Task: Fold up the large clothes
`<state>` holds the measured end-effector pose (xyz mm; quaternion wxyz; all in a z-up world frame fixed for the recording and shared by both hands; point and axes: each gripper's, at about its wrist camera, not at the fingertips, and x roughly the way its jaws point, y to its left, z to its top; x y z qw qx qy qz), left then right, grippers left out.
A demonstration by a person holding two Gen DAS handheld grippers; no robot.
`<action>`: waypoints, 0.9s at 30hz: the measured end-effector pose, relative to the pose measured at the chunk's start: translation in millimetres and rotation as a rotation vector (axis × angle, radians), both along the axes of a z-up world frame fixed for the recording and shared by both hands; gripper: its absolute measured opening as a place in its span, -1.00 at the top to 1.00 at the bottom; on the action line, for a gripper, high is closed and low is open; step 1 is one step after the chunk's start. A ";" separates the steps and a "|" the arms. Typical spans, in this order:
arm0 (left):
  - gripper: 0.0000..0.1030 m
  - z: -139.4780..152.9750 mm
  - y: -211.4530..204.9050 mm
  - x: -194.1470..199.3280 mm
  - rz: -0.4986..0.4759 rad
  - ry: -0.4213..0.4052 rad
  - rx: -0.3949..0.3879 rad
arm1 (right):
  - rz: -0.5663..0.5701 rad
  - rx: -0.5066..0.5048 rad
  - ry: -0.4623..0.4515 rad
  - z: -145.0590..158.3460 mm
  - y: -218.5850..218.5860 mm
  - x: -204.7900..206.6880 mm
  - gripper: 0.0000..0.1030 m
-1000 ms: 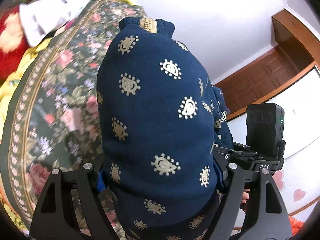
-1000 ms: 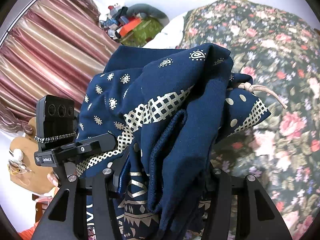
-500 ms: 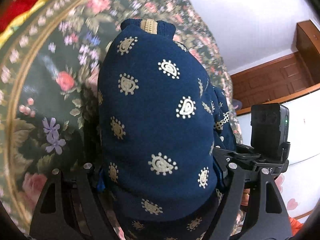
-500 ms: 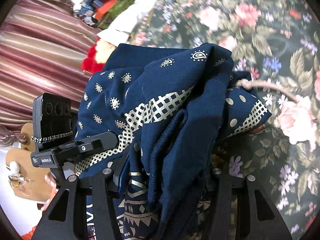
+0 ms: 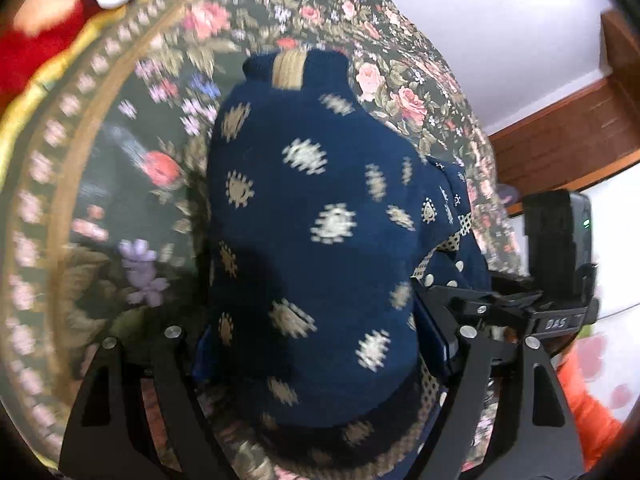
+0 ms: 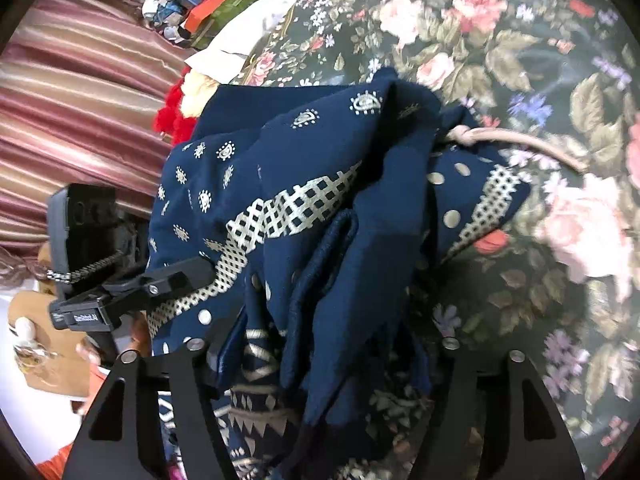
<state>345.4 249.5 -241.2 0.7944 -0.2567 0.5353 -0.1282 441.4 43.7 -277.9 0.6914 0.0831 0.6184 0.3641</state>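
wrist views, close, sharing garment [image 5: 312,240], bedspread [image 6: 520,40]

Beneath my grippers: a bed covered by a dark green floral bedspread [image 6: 520,40] with pink roses, purple flowers and a tan patterned border band [image 5: 48,184]; a yellow edge shows just outside that border. The bunched navy blue garment with cream paisley print [image 5: 320,240] is low over the spread; actual contact cannot be judged. At the far edge lie a white cloth [image 6: 256,36] and a red fluffy item [image 6: 176,114], both touching the spread.
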 end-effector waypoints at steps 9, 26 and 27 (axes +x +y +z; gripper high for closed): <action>-0.56 57.5 -12.8 -30.8 0.009 -0.134 0.295 | 0.015 -0.118 -0.189 46.4 -19.7 -27.8 -0.31; -0.73 46.2 -66.4 -85.0 -0.126 -0.217 0.665 | 0.250 -0.389 -0.527 50.4 23.6 -92.2 -0.70; -0.73 45.2 -65.3 -86.4 -0.131 -0.218 0.676 | 0.261 -0.431 -0.504 38.8 19.4 -84.6 -0.70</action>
